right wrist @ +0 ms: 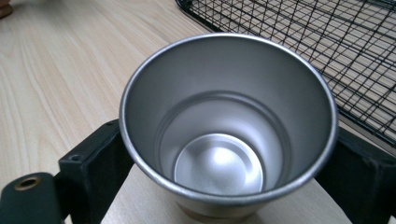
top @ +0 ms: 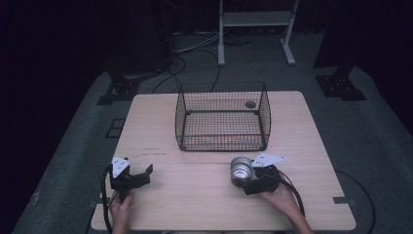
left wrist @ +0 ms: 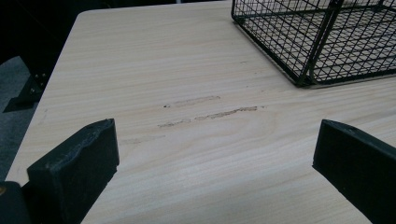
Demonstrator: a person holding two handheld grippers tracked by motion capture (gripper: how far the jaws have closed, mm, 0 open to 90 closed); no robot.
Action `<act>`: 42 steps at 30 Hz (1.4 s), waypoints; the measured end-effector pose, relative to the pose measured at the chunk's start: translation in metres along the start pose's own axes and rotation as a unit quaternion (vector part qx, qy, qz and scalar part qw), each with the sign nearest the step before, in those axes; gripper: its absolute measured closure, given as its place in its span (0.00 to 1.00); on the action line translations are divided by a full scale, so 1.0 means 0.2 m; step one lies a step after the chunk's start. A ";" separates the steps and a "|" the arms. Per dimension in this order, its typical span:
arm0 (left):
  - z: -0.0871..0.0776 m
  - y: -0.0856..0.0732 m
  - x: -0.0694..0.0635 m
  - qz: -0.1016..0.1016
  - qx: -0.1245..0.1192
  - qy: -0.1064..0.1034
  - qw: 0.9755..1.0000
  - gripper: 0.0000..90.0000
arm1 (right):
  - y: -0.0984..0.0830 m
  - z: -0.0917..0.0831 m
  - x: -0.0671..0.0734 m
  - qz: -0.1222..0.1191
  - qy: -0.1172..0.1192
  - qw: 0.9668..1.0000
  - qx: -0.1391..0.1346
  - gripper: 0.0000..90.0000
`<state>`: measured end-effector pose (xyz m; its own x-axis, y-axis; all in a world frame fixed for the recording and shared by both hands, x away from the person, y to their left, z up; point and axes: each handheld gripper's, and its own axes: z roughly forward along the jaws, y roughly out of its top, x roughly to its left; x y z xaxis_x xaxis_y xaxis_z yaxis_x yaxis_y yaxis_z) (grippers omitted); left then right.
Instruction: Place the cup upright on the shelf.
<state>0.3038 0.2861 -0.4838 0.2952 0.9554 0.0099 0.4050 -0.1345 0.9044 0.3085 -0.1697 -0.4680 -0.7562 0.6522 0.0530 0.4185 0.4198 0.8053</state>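
Dim lab: floor cables [top: 195, 48], rig stands [top: 339, 87]

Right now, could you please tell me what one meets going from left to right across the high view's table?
left tongs → metal cup → right tongs

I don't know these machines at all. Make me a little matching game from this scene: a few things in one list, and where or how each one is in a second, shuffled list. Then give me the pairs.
Things:
1. metal cup
2. wire basket
3. left gripper
4. right gripper

States:
A. jaws wide apart over bare wood, holding nothing
B. empty, at the far middle of the table
C. upright and empty, between two black jaws
D. jaws on either side of the cup

Pairs: 1-C, 2-B, 3-A, 4-D
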 end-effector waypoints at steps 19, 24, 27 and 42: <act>0.00 0.00 0.00 -0.002 -0.001 -0.001 1.000 0.00 | 0.06 0.02 0.02 -0.020 -0.002 1.000 0.015 0.20; 0.00 0.00 0.00 -0.001 -0.001 -0.001 1.000 0.00 | 0.06 0.00 0.01 -0.005 0.008 1.000 0.009 0.20; 0.00 0.00 0.00 -0.001 -0.001 -0.001 1.000 0.00 | 0.07 -0.02 -0.01 0.003 0.016 1.000 0.005 0.20; 0.00 0.00 0.00 -0.002 0.000 -0.001 1.000 0.00 | 0.23 -0.13 -0.03 0.016 0.045 0.999 -0.018 0.20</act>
<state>0.3038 0.2863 -0.4838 0.2956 0.9553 0.0058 0.4054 -0.1309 0.9047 0.3191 -0.1699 -0.4162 -0.7859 0.6042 0.1313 0.4266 0.3760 0.8226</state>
